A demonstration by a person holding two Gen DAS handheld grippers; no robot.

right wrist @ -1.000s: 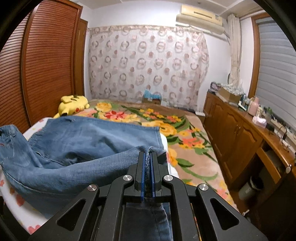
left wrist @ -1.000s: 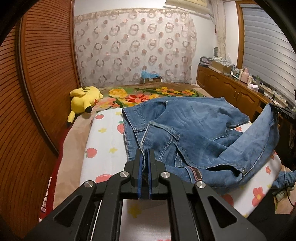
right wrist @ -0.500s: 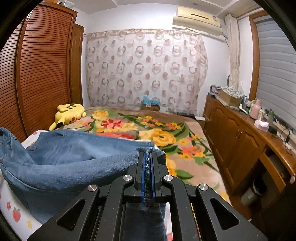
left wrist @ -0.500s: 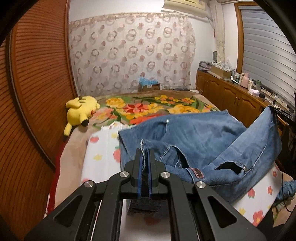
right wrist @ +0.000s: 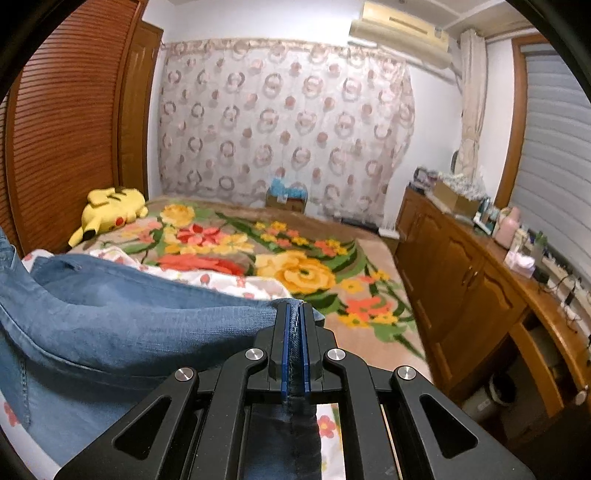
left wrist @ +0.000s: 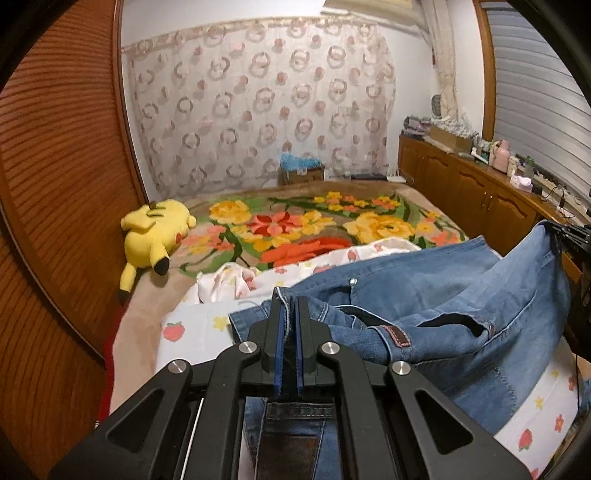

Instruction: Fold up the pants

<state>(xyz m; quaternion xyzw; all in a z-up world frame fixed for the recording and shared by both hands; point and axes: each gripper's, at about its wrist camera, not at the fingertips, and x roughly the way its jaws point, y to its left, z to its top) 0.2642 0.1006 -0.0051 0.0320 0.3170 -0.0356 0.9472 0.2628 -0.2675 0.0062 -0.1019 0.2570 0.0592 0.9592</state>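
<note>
At the far left of the left wrist view stands a louvred wooden wardrobe door (left wrist: 55, 177), and beside it a yellow Pikachu plush (left wrist: 155, 232) lies on the bed's floral blanket (left wrist: 295, 225). Nearer the camera, a white sheet printed with strawberries and flowers (left wrist: 195, 325) covers the bed. The blue jeans (left wrist: 443, 291) lie crumpled on that sheet, with a metal button showing near the waistband and a small leather patch on a fold toward the middle. The left gripper (left wrist: 287, 306) has its jaws drawn narrow on an edge of the jeans, denim pinched between the blue pads and more of it hanging below them. To the right, one end of the jeans rises off the bed toward the frame edge, where the right gripper (left wrist: 569, 234) grips it.

In the right wrist view the same plush (right wrist: 110, 214) sits at the left by the wardrobe door (right wrist: 74, 129). The jeans (right wrist: 129, 325) spread from the lower left across the sheet (right wrist: 221, 277) to the centre, where the right gripper (right wrist: 294, 310) has its jaws clamped narrow on a seamed denim edge, with fabric hanging down under them. Behind hangs a circle-patterned curtain (right wrist: 284, 122), with an air conditioner (right wrist: 399, 35) above. Along the right runs a wooden cabinet (right wrist: 461, 266) carrying small clutter.
</note>
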